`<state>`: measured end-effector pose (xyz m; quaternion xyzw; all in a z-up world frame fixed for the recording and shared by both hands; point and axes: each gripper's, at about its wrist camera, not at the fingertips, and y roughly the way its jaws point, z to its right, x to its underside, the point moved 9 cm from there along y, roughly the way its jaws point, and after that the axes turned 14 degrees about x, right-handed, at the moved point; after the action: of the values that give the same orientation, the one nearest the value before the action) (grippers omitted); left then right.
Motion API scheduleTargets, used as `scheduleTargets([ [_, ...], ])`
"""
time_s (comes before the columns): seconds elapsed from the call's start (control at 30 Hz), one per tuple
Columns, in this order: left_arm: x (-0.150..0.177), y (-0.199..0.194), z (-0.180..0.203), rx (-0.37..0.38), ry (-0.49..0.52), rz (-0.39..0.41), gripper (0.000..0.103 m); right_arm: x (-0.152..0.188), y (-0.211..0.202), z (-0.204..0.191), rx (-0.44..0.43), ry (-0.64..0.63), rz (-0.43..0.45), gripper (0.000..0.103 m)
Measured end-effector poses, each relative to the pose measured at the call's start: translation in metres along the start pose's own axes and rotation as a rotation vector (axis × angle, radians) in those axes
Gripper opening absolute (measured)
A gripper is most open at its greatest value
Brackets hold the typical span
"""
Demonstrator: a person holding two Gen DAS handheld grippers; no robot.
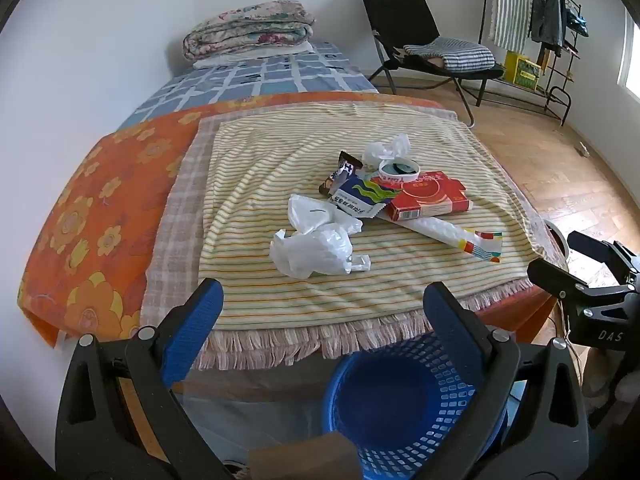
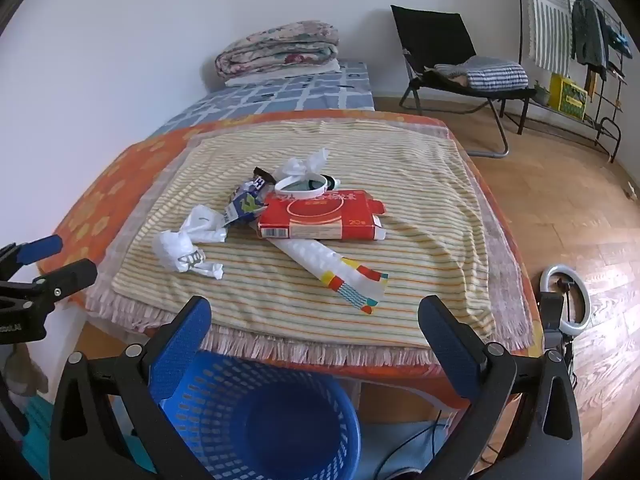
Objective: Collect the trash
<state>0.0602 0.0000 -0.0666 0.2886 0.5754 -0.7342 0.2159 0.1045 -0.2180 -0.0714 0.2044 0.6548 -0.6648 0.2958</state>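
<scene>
Jaws of left gripper (image 1: 323, 300) and right gripper (image 2: 315, 316) are standing wide apart, empty, facing trash pile (image 2: 280, 216) mid-tabletop, blue basket (image 2: 264, 412) waiting near below; nearest crumpled bag (image 1: 316, 248) is looking like the easiest first pinch.

The trash lies in a loose cluster on the striped cloth (image 2: 400, 208). A flat red carton (image 2: 320, 220) sits at the cluster's centre, label up. Just behind it rests a white tape ring (image 2: 300, 192) with a crumpled white bag (image 2: 308, 162) beyond. A blue-and-white packet (image 2: 244, 206) and a dark wrapper (image 2: 262, 178) touch the carton's left end. A knotted white plastic bag (image 2: 188, 244) lies left-front, and a white tube wrapper (image 2: 332, 272) angles out from under the carton's front. An empty blue mesh basket (image 2: 260, 412) stands below the cloth's fringed near edge.
</scene>
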Motion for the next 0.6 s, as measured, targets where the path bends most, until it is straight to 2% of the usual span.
scheduleTargets([
  [0.6,0.0008,0.0004,0.0002,0.0,-0.003,-0.011,0.102,0.0067,0.0074,0.0016,0.003,0.012,-0.023,0.103],
])
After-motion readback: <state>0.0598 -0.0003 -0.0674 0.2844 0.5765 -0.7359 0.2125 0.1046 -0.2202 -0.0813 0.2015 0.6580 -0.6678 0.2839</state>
